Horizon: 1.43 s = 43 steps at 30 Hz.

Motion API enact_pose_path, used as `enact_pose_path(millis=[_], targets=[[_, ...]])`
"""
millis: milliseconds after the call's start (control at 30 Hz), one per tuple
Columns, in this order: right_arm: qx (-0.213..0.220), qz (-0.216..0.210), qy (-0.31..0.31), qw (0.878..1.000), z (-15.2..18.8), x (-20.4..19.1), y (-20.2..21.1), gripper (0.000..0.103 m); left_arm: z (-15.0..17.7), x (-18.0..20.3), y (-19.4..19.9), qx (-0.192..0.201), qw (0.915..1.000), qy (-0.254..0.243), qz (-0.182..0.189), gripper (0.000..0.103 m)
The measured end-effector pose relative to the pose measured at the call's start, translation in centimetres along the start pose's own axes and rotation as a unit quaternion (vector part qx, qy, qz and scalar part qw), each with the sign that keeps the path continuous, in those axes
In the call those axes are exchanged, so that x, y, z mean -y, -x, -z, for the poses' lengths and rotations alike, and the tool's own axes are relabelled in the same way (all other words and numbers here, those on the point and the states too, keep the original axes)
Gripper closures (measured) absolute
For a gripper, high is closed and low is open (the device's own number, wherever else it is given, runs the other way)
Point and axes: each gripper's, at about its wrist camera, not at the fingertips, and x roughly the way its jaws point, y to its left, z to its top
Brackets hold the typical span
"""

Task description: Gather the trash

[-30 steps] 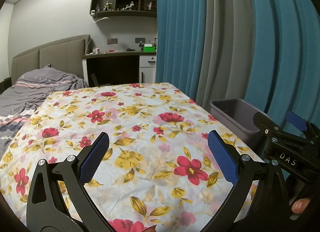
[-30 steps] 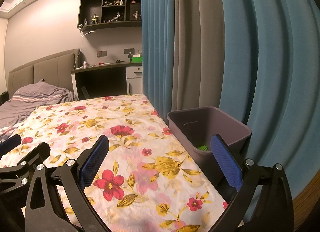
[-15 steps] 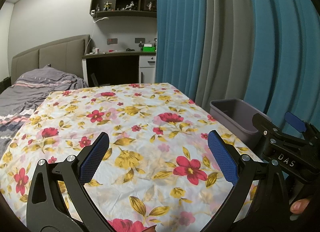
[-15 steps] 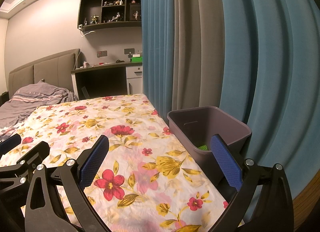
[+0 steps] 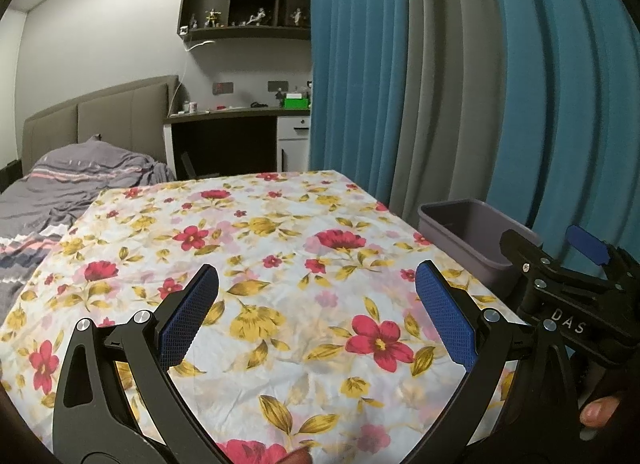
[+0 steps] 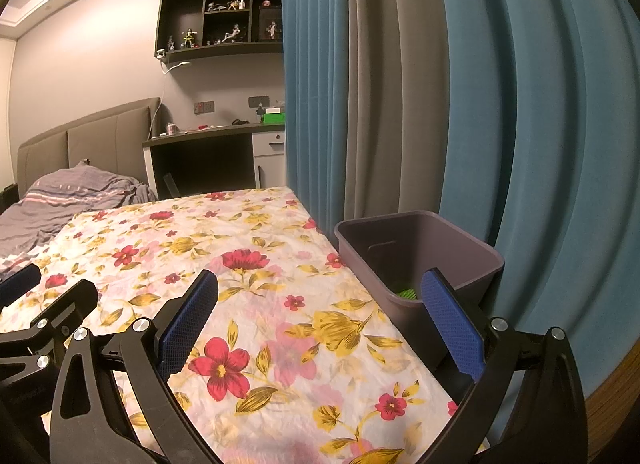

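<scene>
Both tools spread wide over floral cloth (image 5: pixel 280 264); empty.

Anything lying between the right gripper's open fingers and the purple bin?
Nothing. In the right wrist view only bare floral cloth separates the right gripper from the purple bin; its right finger overlaps the bin's near corner.

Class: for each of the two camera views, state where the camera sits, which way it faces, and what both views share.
Left wrist: behind the open left tongs, facing across the floral cloth; right tongs and a fingertip show.
Right wrist: behind the open right tongs, facing the grey bin; left tongs at the left edge.
Shared: cloth, bin, blue curtain, desk.
</scene>
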Motion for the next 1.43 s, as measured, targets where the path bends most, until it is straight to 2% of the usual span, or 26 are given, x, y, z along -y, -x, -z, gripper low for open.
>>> enact_pose_path(millis=[167, 400, 567, 1167, 1267, 1433], targets=[[-0.001, 0.0, -0.001, 1.0, 0.04, -0.09, 0.03, 0.006, -0.05, -0.29, 0.19, 0.002, 1.0, 0.005, 0.008, 0.008], [-0.001, 0.0, -0.001, 1.0, 0.04, -0.2, 0.1, 0.006, 0.03, 0.18, 0.44, 0.005, 0.9998, -0.01, 0.018, 0.024], [-0.001, 0.0, -0.002, 1.0, 0.04, -0.18, 0.08, 0.006, 0.04, 0.15, 0.69, 0.01, 0.9996, -0.009, 0.024, 0.027], [-0.001, -0.001, -0.002, 1.0, 0.0, -0.25, 0.15, 0.006, -0.01, 0.01, 0.66, 0.007, 0.9997, -0.004, 0.021, 0.027], [-0.001, -0.001, -0.002, 1.0, 0.01, -0.16, 0.09, 0.006, -0.08, -0.06, 0.72, 0.01, 0.9999, -0.004, 0.013, 0.019], [-0.002, -0.001, -0.002, 1.0, 0.0, -0.11, 0.06, 0.006, -0.14, -0.57, 0.67, 0.006, 0.9999, 0.008, 0.012, 0.015]])
